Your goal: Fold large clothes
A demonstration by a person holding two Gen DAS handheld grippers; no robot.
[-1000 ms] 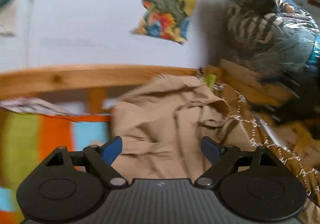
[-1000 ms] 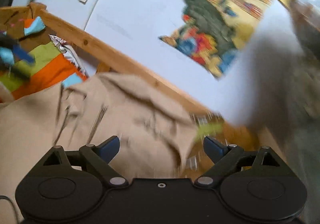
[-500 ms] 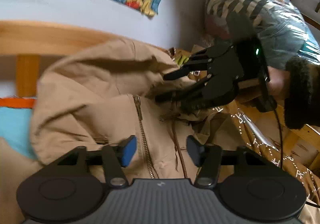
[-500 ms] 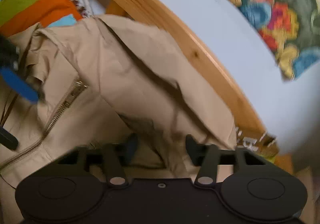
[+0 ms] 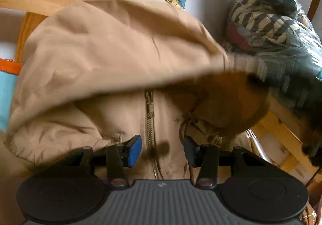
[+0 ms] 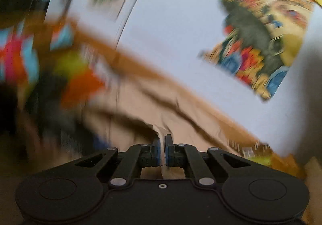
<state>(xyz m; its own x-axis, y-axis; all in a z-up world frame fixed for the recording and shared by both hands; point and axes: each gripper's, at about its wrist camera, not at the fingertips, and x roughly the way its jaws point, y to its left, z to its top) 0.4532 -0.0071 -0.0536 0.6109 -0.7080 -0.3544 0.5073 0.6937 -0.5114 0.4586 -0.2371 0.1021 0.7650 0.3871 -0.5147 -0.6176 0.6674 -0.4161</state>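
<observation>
The right gripper, open a second ago, now pinches the tan jacket; the left gripper stays open over the zipper, low centre. Folding begins.

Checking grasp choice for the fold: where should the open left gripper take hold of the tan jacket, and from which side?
Probably the front edge beside the zipper, approached straight ahead from the hem side. The left gripper already straddles it, and the tan jacket lies fairly flat there. The right gripper is shut on a fabric fold.
</observation>
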